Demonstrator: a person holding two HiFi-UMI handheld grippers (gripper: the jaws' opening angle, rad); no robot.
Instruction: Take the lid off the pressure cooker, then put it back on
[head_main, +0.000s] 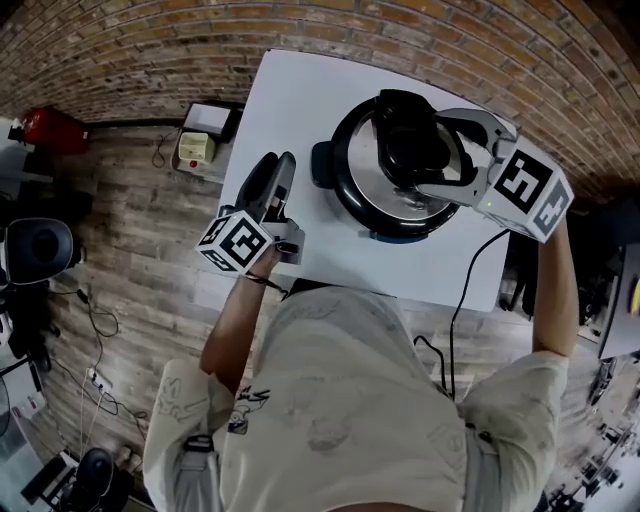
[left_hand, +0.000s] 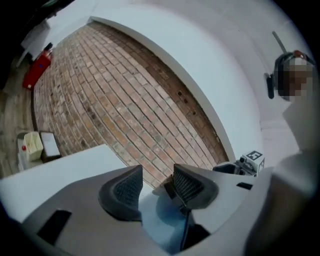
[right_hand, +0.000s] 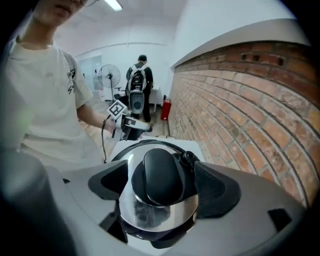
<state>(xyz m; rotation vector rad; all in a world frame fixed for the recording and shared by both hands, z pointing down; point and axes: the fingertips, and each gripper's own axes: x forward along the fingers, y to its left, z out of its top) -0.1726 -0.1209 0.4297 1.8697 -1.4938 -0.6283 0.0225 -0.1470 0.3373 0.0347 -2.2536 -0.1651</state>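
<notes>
There was one pressure cooker (head_main: 343, 198), its one lid (head_main: 392, 200) on. The right gripper (right_hand: 162, 185) gaped wide astride the handle (right_hand: 160, 175); the left gripper (left_hand: 157, 189) stood half-open, empty.

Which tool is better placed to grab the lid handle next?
Right: the right tool hangs over the lid, open jaws either side of its black handle. The left tool is empty, beside the cooker, facing the brick wall.

Right tongs (head_main: 432, 155) straddle the lid handle (head_main: 405, 135), seemingly loose; left tongs (head_main: 275, 165) beside the cooker (head_main: 340, 188).
</notes>
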